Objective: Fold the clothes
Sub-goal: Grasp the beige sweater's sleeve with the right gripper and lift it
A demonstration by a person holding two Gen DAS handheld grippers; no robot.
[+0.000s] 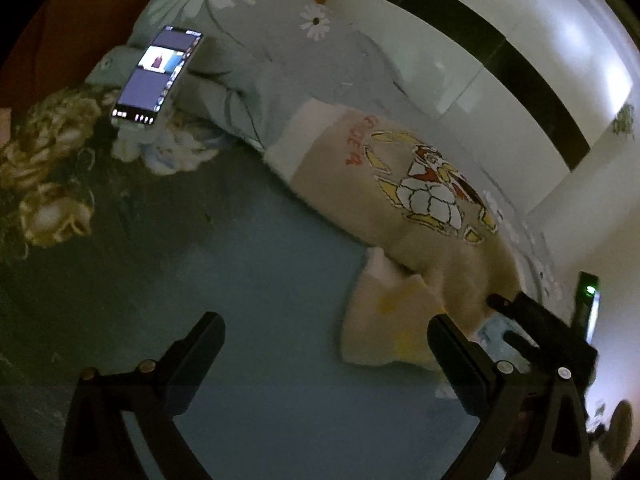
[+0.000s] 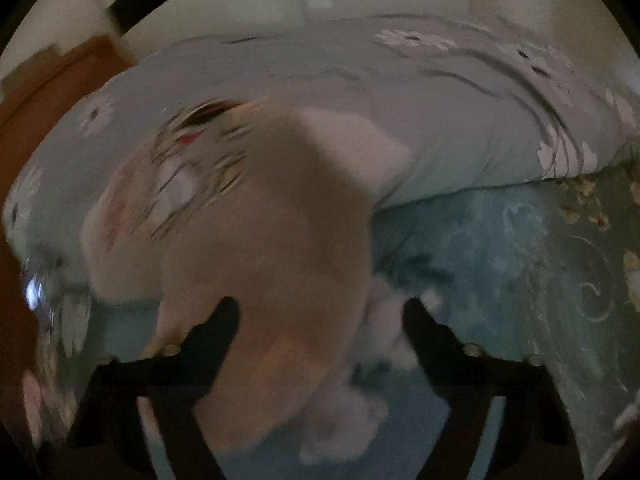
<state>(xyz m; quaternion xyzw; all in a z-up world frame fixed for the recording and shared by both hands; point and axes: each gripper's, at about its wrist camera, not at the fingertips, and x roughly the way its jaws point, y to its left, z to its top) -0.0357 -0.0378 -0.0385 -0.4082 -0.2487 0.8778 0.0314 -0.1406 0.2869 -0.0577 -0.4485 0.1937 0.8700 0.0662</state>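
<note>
Sweater (image 1: pixel 416 200) lies across the bed (image 1: pixel 256 280), its length running away from the parted right gripper (image 2: pixel 320 320) over it; left gripper (image 1: pixel 326 340), empty and spread, is beside.

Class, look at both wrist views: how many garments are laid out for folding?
1: a beige fleece top with a cartoon print lies on the bed, against the daisy-print duvet. Others may be hidden outside the views.

Beige fleece garment (image 1: pixel 404 200) with cartoon print lies rumpled beyond my right-side left fingers (image 1: pixel 452 344); it fills the gap between my right fingers (image 2: pixel 224 320).
</note>
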